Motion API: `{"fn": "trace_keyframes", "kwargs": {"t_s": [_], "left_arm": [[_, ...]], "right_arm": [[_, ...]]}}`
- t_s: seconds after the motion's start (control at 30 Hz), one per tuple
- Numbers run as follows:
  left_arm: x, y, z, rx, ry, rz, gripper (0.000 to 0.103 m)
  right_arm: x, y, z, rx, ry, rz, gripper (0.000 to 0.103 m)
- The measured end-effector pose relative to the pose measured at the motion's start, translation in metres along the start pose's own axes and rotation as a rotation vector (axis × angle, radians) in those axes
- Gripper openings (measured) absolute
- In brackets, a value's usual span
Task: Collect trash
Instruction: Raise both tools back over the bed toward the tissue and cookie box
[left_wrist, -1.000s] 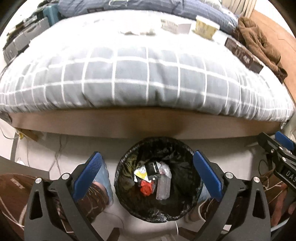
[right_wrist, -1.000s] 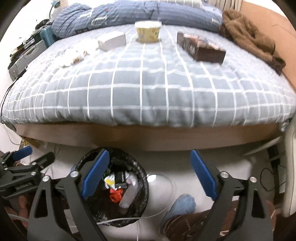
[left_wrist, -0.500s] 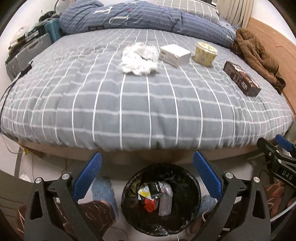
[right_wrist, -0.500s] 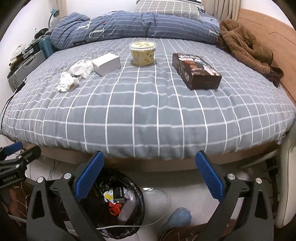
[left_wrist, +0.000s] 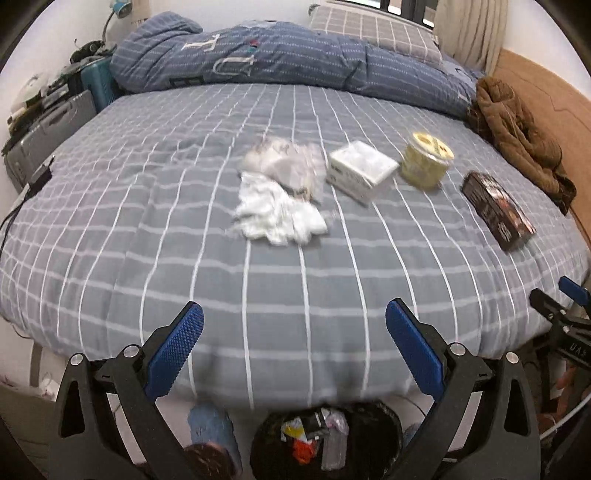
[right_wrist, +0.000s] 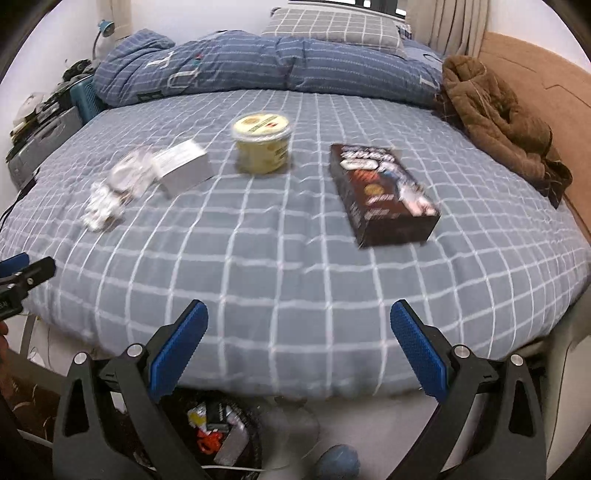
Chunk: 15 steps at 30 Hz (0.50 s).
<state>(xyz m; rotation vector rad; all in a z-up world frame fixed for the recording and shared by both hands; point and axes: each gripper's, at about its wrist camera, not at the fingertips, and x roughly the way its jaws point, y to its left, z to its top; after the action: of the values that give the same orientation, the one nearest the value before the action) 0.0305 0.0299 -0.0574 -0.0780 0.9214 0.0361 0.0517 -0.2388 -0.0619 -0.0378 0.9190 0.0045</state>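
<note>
I've got both grippers over the near edge of the bed and neither holds anything. Left gripper (left_wrist: 294, 338) has its blue pads spread wide w/ only bedspread between them; right gripper (right_wrist: 299, 338) is the same, spread and bare.

Progress, as I judge it: partly done. The bin (left_wrist: 373, 424), bottom centre of the left view, already holds some scraps: something red, something yellow, a clear wrapper. The rest is still out on the bed (left_wrist: 147, 229), mid-frame:
- crumpled tissue (left_wrist: 275, 212), soft white wad, irregular, should squash under the pads
- behind it a crinkly clear plastic bag (left_wrist: 286, 164); blurred, so prob. plastic, not certain
- white box (left_wrist: 360, 171), small cardboard cuboid, crisp edges
- yellow tub (right_wrist: 263, 146), round, lidded, slick-looking sides
- dark snack box (right_wrist: 380, 192), long flat carton, glossy print, centre-right of the right view

So approx. five items left, none touched by either gripper.

Bedspread is grey quilted fabric w/ a white grid, puffy, sagging over the edge. Brown jacket (right_wrist: 495, 114) at upper right is fuzzy cloth and I don't count it as trash.
</note>
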Motion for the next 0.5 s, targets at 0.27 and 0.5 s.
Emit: {"fn": "trace_keyframes", "kwargs": {"t_s": [0.27, 0.5], "left_arm": [[0.033, 0.008, 0.04, 0.001, -0.007, 0.006, 0.097], [0.071, 0.013, 0.063, 0.002, 0.015, 0.008, 0.097]], "right_arm": [[0.043, -0.044, 0.049, 0.018, 0.003, -0.065, 0.095], [0.085, -0.063, 0.072, 0.034, 0.048, -0.053, 0.095]]}}
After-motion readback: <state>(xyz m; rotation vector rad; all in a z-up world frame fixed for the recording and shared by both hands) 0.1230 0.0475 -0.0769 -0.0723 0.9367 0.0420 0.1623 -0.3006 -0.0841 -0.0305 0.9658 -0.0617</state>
